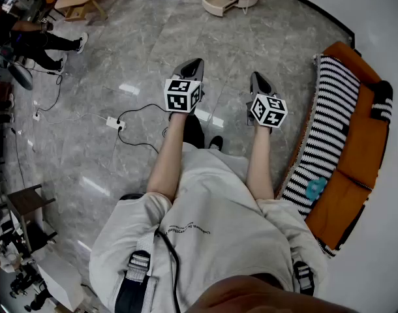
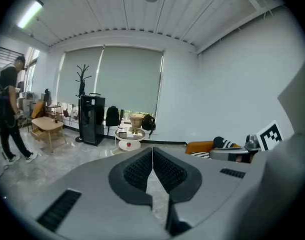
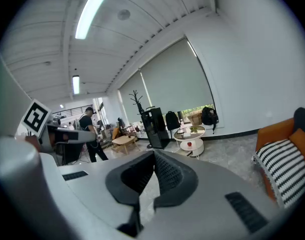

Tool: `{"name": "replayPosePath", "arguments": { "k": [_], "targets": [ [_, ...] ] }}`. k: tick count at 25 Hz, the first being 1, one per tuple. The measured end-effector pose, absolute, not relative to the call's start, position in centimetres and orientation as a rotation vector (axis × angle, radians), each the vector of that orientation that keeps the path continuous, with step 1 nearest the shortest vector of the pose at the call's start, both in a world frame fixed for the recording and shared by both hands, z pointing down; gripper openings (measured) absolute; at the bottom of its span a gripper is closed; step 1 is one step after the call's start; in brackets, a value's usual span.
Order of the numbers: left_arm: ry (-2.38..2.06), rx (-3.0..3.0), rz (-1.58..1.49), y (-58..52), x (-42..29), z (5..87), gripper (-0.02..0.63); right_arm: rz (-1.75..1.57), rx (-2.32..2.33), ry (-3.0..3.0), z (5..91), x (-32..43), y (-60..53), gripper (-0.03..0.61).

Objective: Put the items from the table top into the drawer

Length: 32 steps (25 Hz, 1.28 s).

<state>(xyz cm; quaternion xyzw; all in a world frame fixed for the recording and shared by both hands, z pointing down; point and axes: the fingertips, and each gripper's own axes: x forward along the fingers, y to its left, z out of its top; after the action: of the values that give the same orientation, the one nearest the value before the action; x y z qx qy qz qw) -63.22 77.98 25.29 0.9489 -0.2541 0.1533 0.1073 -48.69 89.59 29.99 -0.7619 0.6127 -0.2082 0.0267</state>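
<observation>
Over veined marble, left claw and right claw sit closed.

Bright, even indoor light. Ceiling strip light above-left of the right gripper clips to white. Second strip light is up-left of the left gripper. Blinds straight ahead of the left gripper glow softly, with a brighter daylight band at their foot. Polished floor has white glare patches beside and left of the left gripper. Shadows soft. Heavy fisheye everywhere: black corners, bowed walls and ceiling lines. Gripper bodies nearest the lens are soft; far room reasonably sharp.
</observation>
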Motion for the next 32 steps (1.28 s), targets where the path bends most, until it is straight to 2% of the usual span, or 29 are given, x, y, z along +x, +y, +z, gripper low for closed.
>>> {"name": "replayPosePath", "arguments": {
  "k": [6, 13, 16, 32],
  "targets": [
    [-0.744, 2.756, 0.379, 75.4, -62.0, 24.2, 0.021, -0.619, -2.402, 1.868, 29.2, -48.4, 89.8, 0.034],
    [-0.614, 2.787, 0.384, 74.8, -55.2, 25.4, 0.021, -0.607, -2.475, 1.735, 29.3, -43.5, 89.4, 0.034],
    [-0.575, 2.795, 0.386, 72.8, -52.3, 25.6, 0.021, -0.609, -2.372, 1.641, 28.7, -40.6, 87.6, 0.034],
    [-0.587, 2.717, 0.340, 51.3, -39.1, 25.0, 0.021, -0.698, -2.350, 1.662, 28.8, -26.8, 66.8, 0.035]
  ]
}}
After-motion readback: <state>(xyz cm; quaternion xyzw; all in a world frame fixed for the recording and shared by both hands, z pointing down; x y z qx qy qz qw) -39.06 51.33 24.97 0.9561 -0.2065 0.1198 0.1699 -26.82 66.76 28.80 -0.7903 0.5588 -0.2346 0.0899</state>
